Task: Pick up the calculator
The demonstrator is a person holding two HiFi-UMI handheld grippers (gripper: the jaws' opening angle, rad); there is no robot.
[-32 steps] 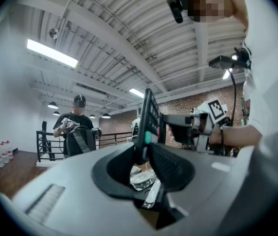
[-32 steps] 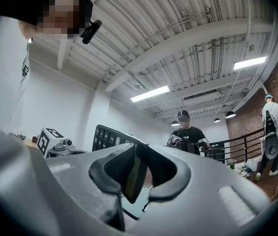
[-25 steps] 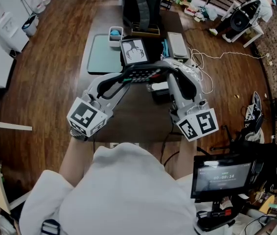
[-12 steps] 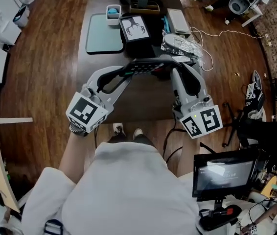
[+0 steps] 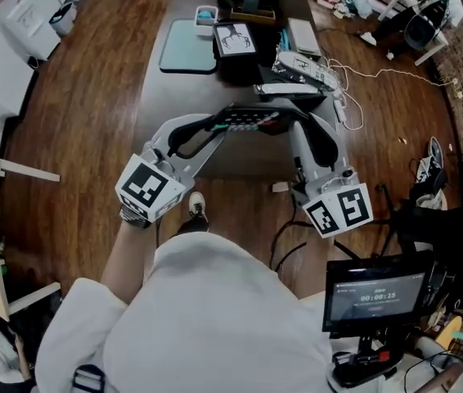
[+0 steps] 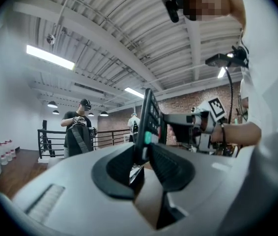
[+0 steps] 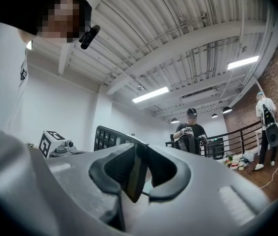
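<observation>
Wooden floor (image 5: 84,113) runs round a dark table (image 5: 240,158), and above the table's near edge the work is held in the air. The left gripper (image 6: 149,156) has its jaws clamped on one end of the calculator (image 6: 151,114), the ribbed pads pressing both flat faces. The right gripper (image 7: 140,176) pinches the opposite end the same way. So the calculator hangs level between the two, keys up, clear of the table.

It looks to be a thin, rigid plastic slab, probably light and a bit slick on its smooth back. Gripping across the thickness at the short ends seems the sound choice, since it keeps the pads off the keys and display. Squeezing hard or pulling the ends apart could flex or crack the casing.

Farther along the table lie a green mat (image 5: 189,46) and a tangle of white cable (image 5: 342,97) to the right.
</observation>
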